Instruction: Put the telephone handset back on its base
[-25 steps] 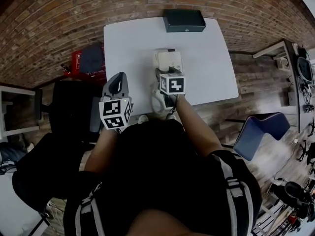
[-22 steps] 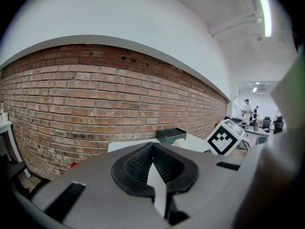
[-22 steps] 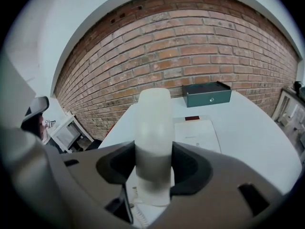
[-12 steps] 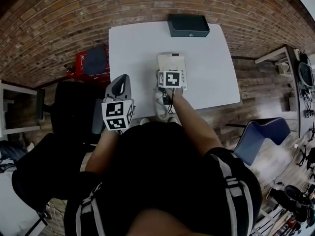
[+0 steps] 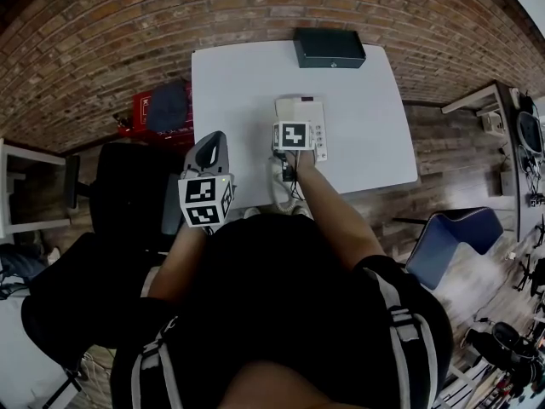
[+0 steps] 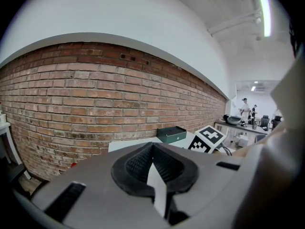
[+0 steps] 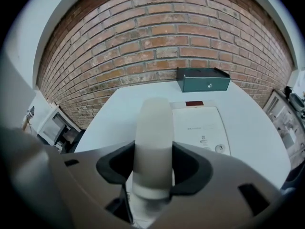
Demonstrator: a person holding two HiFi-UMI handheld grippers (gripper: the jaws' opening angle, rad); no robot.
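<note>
**Handset** [image 7: 152, 142]: pale grey. It lies lengthwise at centre-low of the right gripper view, clamped btwn the jaws of the right gripper [image 7: 153, 170] (pads press on its two sides). It sits over the left portion of the base [image 7: 202, 128]. Contact w/ the cradle cannot be confirmed.

**Base:** white unit w/ keys along its right side. It is mid-frame in the head view and rests on the white worktop [image 5: 238, 83].

**Dark green box** [image 7: 203, 79]: upper centre of the frame, at the worktop's far edge and apart from the base. The brick wall [image 7: 157, 37] is behind it.

**Left gripper** [image 6: 153, 168]: jaws closed together, nothing btwn them. In the head view it is at the worktop's near-left edge (lower left of the base), well apart from the phone.
</note>
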